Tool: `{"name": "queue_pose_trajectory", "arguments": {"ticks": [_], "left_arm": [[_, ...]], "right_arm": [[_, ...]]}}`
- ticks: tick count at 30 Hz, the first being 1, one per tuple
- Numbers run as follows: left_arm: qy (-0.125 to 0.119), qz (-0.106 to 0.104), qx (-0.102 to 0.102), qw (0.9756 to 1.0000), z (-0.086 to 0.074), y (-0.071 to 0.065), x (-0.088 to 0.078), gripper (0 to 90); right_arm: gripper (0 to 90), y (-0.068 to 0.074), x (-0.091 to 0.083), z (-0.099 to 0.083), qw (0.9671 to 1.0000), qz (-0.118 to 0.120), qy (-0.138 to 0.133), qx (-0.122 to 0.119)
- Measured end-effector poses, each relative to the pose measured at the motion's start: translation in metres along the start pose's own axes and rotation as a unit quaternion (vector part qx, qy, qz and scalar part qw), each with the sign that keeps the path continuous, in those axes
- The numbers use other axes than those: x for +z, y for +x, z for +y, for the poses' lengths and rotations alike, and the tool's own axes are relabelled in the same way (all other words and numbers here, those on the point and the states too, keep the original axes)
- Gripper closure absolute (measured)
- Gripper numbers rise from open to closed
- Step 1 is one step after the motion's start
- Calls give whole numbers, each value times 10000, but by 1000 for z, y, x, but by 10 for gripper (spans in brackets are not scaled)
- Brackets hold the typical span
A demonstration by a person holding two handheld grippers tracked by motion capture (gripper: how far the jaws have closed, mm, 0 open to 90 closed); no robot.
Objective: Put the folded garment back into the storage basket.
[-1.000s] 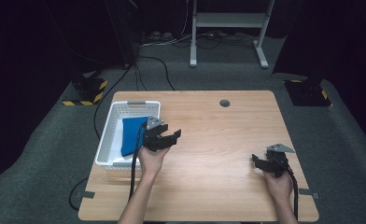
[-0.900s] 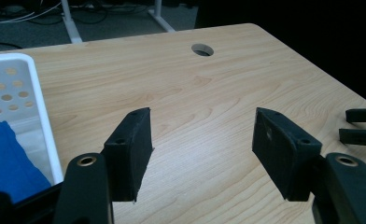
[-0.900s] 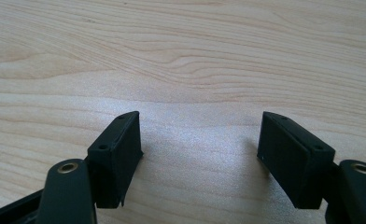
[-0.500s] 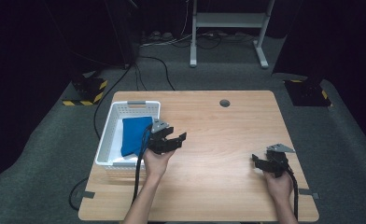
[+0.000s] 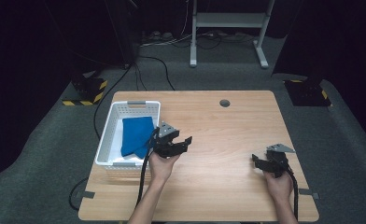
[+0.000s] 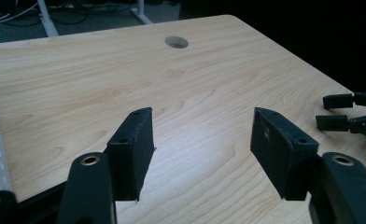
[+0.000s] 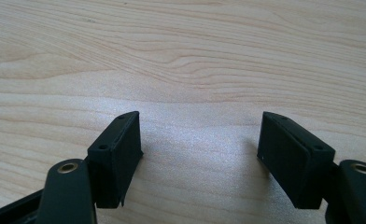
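Blue cloth in white basket, at nine o'clock of the left gripper; both grippers released, right gripper empty.

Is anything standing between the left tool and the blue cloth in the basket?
Only the basket's near wall. The left tool is open and empty over bare table just right of the basket, facing away from it. The blue cloth lies uncovered inside, so the tool would have to go over the rim.
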State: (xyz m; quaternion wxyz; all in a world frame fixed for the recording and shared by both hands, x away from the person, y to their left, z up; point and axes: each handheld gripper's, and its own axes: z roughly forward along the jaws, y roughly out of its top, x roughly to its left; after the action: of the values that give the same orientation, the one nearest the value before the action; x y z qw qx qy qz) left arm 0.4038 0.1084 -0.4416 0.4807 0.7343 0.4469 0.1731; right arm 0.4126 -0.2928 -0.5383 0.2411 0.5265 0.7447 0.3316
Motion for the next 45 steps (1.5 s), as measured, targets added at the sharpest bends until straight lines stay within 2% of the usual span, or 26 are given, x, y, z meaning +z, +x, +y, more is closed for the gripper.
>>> {"name": "queue_pose_trajectory", "arguments": {"ticks": [10,13,45], "left_arm": [[66,-36,-6,10000,-7,-4,6,397],[87,-1,65,9999,-10,-6,8,404],[367,-22,-17,9993,-37,-8,23,407]], "right_arm": [[302,0,0,0,10000,0,1,0],[301,0,0,0,10000,0,1,2],[301,0,0,0,10000,0,1,1]]}}
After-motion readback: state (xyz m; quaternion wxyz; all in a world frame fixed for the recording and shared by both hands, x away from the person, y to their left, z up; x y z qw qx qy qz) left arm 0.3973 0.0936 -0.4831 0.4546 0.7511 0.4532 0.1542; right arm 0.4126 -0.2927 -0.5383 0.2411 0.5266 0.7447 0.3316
